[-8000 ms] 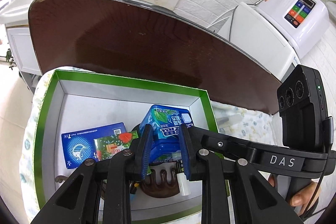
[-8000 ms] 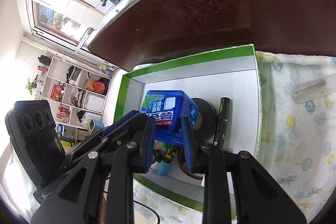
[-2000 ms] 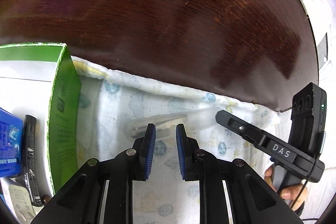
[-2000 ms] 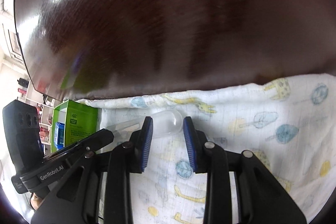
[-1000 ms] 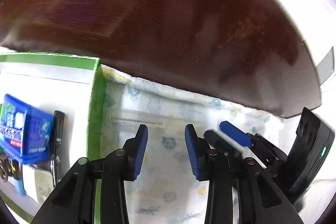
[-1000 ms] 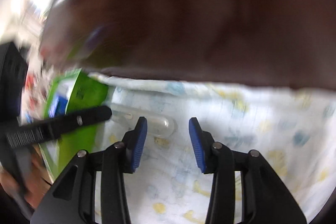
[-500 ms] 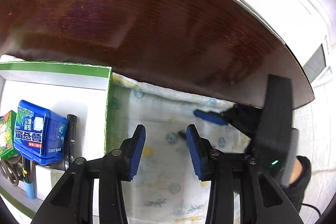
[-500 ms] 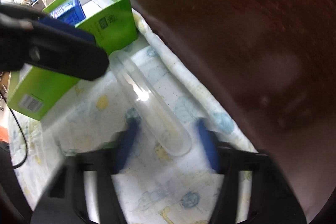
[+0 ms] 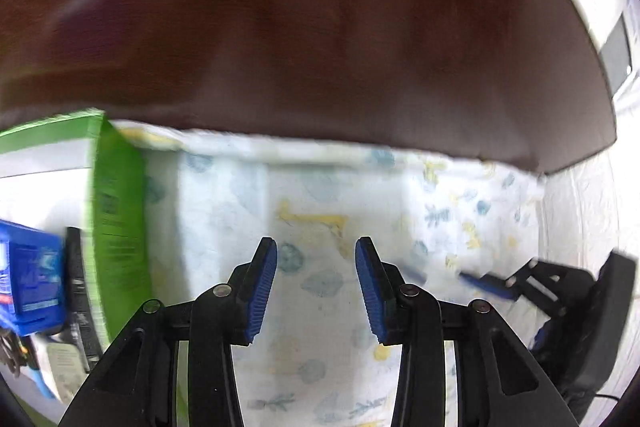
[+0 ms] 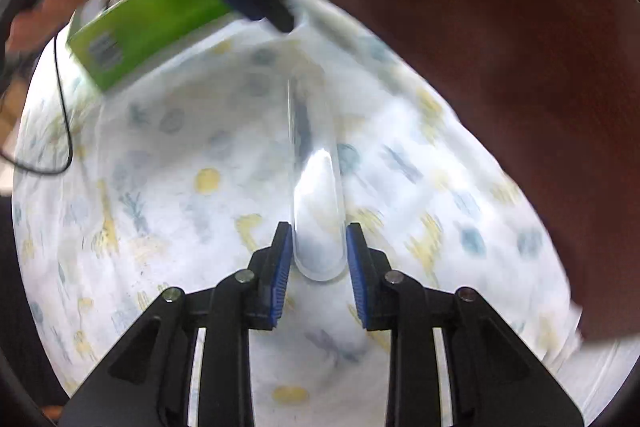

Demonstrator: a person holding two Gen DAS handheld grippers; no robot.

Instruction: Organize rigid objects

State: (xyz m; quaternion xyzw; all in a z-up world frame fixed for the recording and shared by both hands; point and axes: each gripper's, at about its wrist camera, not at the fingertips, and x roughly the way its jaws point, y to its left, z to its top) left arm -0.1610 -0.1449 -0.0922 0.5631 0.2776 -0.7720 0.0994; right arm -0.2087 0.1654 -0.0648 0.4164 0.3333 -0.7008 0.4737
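Two claws are in view. Your right claw (image 10: 316, 259) has its blue pads touching or nearly touching the rounded end of a clear test tube (image 10: 314, 183), which points away over the patterned cloth (image 10: 168, 195). Your left claw (image 9: 316, 279) hangs wide and empty beside the green box (image 9: 118, 223).
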